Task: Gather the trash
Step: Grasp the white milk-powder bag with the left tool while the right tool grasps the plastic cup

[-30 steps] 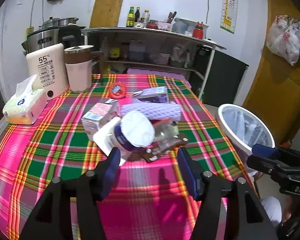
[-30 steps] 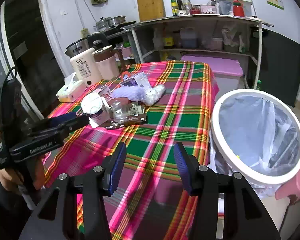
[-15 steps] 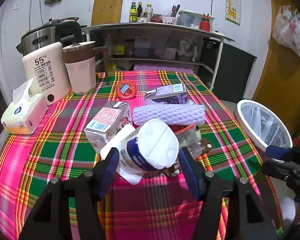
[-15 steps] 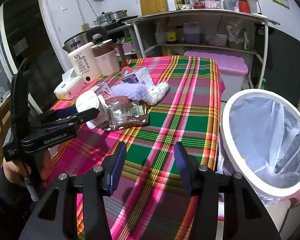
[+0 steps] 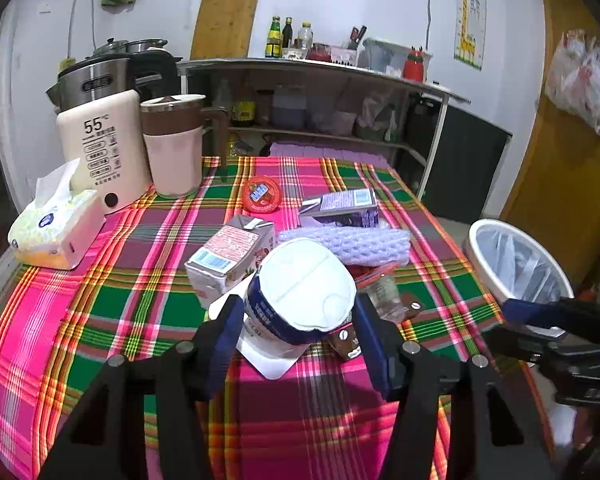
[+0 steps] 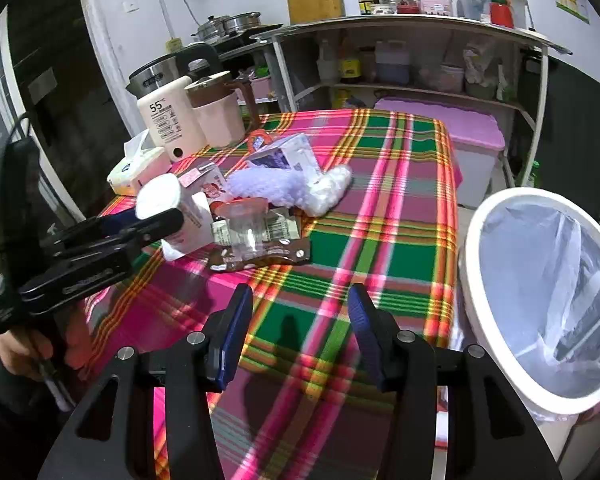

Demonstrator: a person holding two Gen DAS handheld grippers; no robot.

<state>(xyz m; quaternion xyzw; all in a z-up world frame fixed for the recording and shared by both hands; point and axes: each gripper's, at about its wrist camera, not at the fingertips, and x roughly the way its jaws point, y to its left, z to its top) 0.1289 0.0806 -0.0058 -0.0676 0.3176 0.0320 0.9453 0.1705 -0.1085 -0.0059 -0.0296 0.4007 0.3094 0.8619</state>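
Your left gripper (image 5: 296, 320) jaws are closing around the white cup (image 5: 300, 300); it may slip sideways off the napkin. Right gripper (image 6: 298, 316) jaws open, empty, beside the bin (image 6: 476, 240).

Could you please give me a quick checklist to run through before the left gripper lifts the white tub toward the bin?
1. White tub sits between the left gripper fingers: ok.
2. Pads pressing firmly on the tub: cannot tell; the jaws are closing, with contact not clear.
3. Nothing else caught in the grip: not ok; the brown wrapper lies right by the right-hand finger and the white sheet lies under the tub.
4. Bin open and lined: ok.
5. Right gripper empty and clear of the pile: ok; it is open over bare tablecloth.
6. Pink carton apart from the tub: cannot tell.
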